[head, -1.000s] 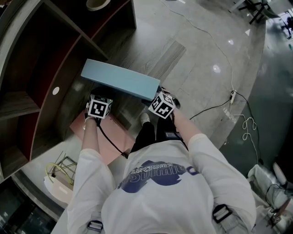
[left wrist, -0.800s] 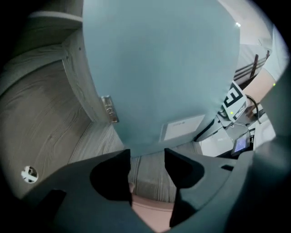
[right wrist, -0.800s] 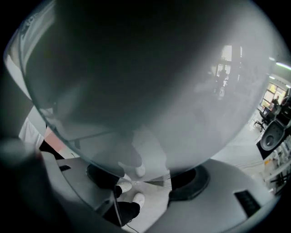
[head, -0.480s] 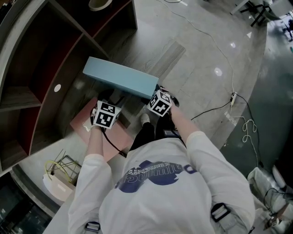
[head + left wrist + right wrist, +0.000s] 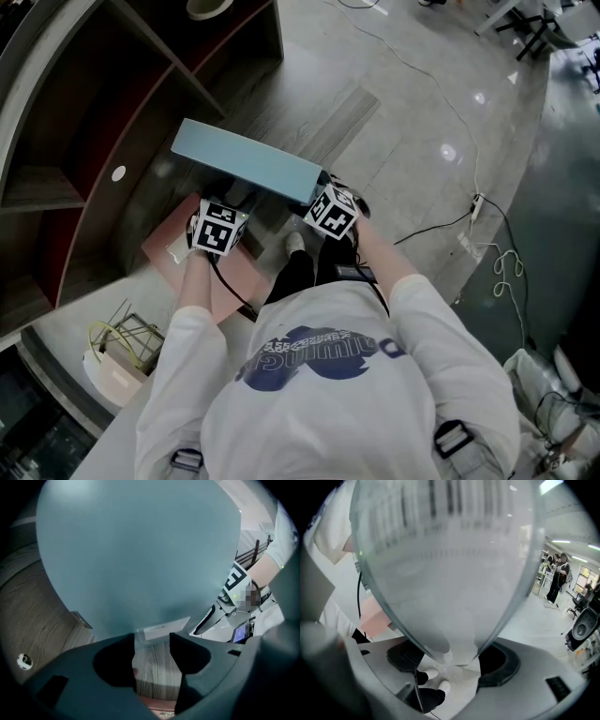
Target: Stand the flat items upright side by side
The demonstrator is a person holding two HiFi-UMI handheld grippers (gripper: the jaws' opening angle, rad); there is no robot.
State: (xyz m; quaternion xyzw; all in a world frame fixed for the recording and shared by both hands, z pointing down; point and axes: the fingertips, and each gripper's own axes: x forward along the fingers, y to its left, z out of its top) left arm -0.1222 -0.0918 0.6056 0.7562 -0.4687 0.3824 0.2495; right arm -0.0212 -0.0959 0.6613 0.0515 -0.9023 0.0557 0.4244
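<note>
A flat light-blue box [image 5: 248,164] stands on its long edge on the wooden shelf board [image 5: 272,225]. My right gripper [image 5: 321,190] is at its right end. In the right gripper view the box's end [image 5: 445,573] fills the gap between the jaws [image 5: 452,656], which are opening while its sides still meet them. My left gripper [image 5: 225,208] sits low in front of the box, above a flat pink item [image 5: 178,251]. It stands open [image 5: 152,637]. Only wood grain shows between its fingers, and the box's broad face [image 5: 140,550] lies just beyond them.
The dark wooden shelf unit [image 5: 112,122] with open compartments curves along the left. A white tub with a wire rack [image 5: 117,356] sits at the lower left. Cables [image 5: 441,220] trail over the grey floor at the right. The person's shoes [image 5: 295,242] stand beside the pink item.
My left gripper has moved right and a little back from under the box. The blue box and my right gripper have stayed almost where they were.
</note>
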